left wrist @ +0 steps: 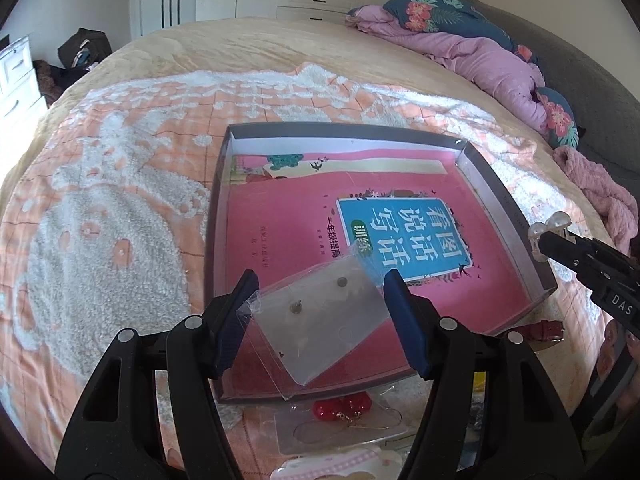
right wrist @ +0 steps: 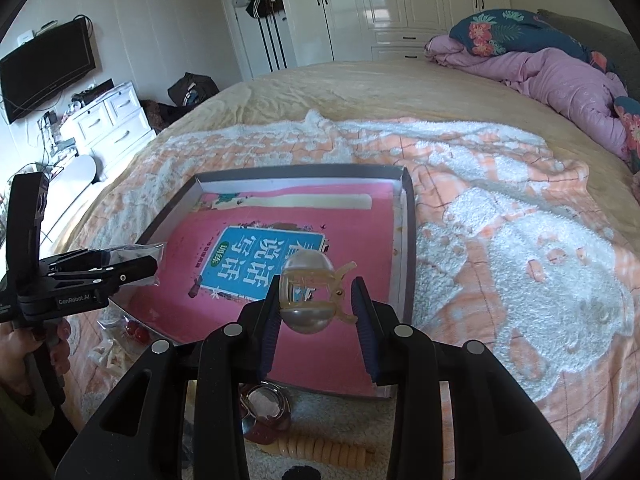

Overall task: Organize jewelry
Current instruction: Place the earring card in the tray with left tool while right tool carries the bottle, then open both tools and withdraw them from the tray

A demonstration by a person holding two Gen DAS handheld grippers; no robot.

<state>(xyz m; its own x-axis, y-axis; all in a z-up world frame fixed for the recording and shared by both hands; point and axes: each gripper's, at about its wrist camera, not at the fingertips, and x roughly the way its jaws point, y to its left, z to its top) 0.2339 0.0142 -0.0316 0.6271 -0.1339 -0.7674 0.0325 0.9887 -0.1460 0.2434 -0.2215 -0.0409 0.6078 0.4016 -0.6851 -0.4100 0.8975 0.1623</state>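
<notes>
Above the box [left wrist: 500, 196], each hand-held gripper grasps something: left earring card [left wrist: 320, 316], right hair claw [right wrist: 310, 294].

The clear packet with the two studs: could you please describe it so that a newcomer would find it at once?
On the bed, a shallow grey tray holds a pink book. Above the tray's near edge, the left claw holds a clear plastic packet. Unlike the red bead earrings lying below on the blanket, it is lifted and carries two small dark studs on a white card.

Box [left wrist: 500, 200] interior open above book [left wrist: 304, 216]; low walls ring it
</notes>
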